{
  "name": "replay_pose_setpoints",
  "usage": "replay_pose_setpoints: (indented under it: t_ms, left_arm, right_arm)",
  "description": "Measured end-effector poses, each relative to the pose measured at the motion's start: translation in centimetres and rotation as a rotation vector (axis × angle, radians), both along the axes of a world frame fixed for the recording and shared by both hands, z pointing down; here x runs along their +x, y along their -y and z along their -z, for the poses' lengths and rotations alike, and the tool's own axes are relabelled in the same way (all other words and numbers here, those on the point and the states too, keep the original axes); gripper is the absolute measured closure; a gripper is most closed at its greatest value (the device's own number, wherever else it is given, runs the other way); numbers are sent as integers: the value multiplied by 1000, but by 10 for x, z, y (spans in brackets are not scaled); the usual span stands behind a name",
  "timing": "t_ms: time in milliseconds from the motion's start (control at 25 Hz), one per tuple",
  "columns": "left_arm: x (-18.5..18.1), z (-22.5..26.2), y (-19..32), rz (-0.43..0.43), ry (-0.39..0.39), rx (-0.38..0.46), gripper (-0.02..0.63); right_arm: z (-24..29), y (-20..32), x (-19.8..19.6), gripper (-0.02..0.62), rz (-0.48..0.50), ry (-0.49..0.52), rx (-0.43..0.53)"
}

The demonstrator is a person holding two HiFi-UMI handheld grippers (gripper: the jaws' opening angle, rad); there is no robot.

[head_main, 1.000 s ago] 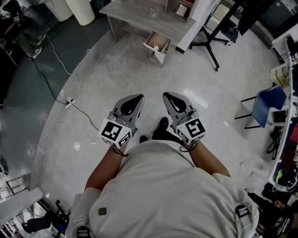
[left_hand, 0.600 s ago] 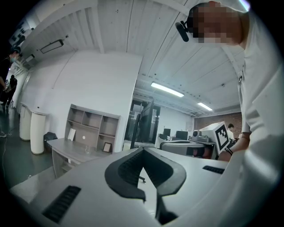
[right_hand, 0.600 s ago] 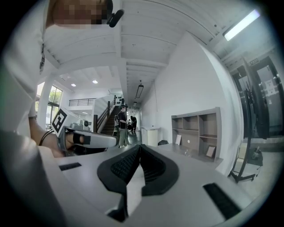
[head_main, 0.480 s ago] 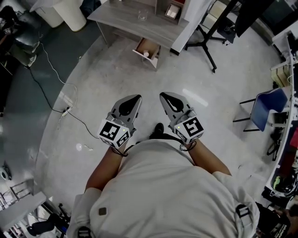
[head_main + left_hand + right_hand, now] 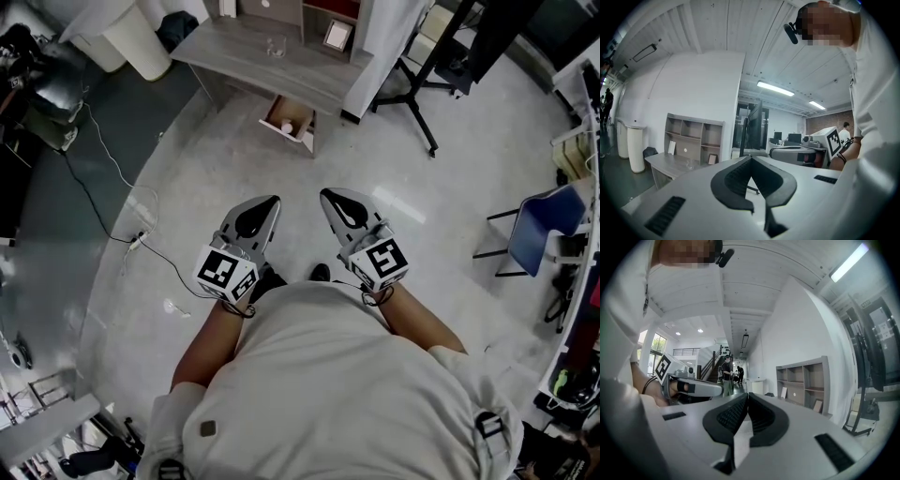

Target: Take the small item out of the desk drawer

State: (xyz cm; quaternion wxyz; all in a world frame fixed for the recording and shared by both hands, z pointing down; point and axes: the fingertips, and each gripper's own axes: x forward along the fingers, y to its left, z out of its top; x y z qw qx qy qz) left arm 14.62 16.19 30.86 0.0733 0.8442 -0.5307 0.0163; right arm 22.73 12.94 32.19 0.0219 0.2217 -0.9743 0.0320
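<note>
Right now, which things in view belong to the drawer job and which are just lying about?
Job: open desk drawer; small white item inside it; left gripper and right gripper, both shut, empty.
Lying about: glass on the desk; picture frame; white bin; blue chair; floor cable.

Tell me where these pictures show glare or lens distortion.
Head view: a pale glare patch on the floor. Left gripper view: fisheye circle, dark corners, bright ceiling lamp. Right gripper view: overexposed light strip, bowed wall.

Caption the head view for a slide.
Left tool and right tool, both shut and empty, face the open desk drawer.
</note>
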Motion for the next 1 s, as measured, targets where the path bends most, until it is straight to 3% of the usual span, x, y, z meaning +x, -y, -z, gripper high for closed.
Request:
replay_pose_setpoints:
  t_ms: [280,520,1000]
  left_arm:
    - [-7,-2,29,-16,-11,0,591]
    - [-35,-11,70,-62,-37,5,591]
    - [-140,-4,167,-174,-59,-6,591]
  right_arm:
    - [0,31,2,574,-38,-1,5]
    - [-11,65,-20,574,-92,-19,-2]
    - [-7,159,-127,574,-178,-41,-3]
